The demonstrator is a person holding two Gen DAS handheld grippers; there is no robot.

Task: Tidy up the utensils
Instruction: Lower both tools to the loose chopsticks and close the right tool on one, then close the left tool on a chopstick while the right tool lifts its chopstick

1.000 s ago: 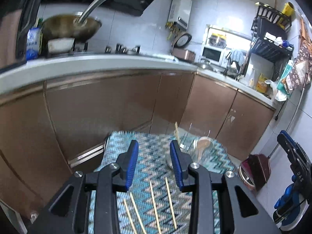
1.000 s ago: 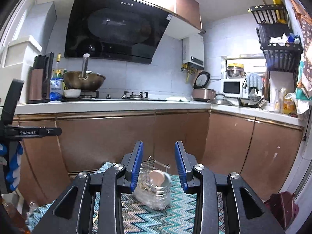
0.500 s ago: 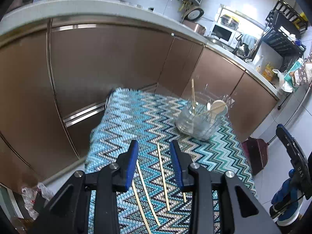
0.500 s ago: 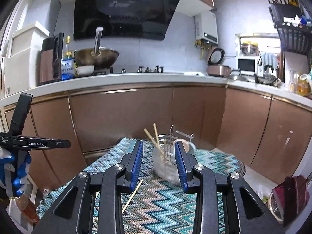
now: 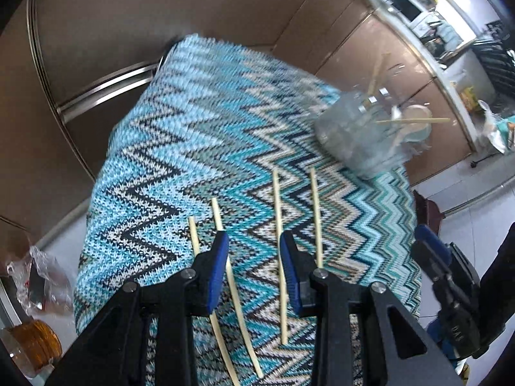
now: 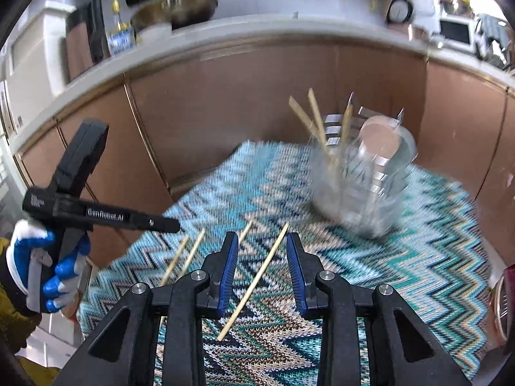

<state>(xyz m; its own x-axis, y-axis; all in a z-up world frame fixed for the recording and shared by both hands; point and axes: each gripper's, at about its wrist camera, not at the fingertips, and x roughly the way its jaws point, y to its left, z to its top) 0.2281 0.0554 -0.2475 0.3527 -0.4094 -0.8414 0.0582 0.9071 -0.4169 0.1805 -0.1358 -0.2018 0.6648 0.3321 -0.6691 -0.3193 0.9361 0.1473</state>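
Four chopsticks (image 5: 279, 247) lie side by side on the zigzag cloth (image 5: 199, 135) covering the tabletop in the left wrist view. The left gripper (image 5: 254, 267) hangs just above them, jaws apart and holding nothing. The clear holder (image 5: 363, 138) stands beyond, already containing several sticks. Lower squarely over one stick, keep the neighbours outside the jaws, then close.

Right wrist view: the right gripper (image 6: 262, 270) is likewise spread and unloaded, one chopstick (image 6: 254, 284) running diagonally between its jaws. The holder (image 6: 360, 180) appears blurred ahead. Grasp near mid-length so the stick stays level during transfer.
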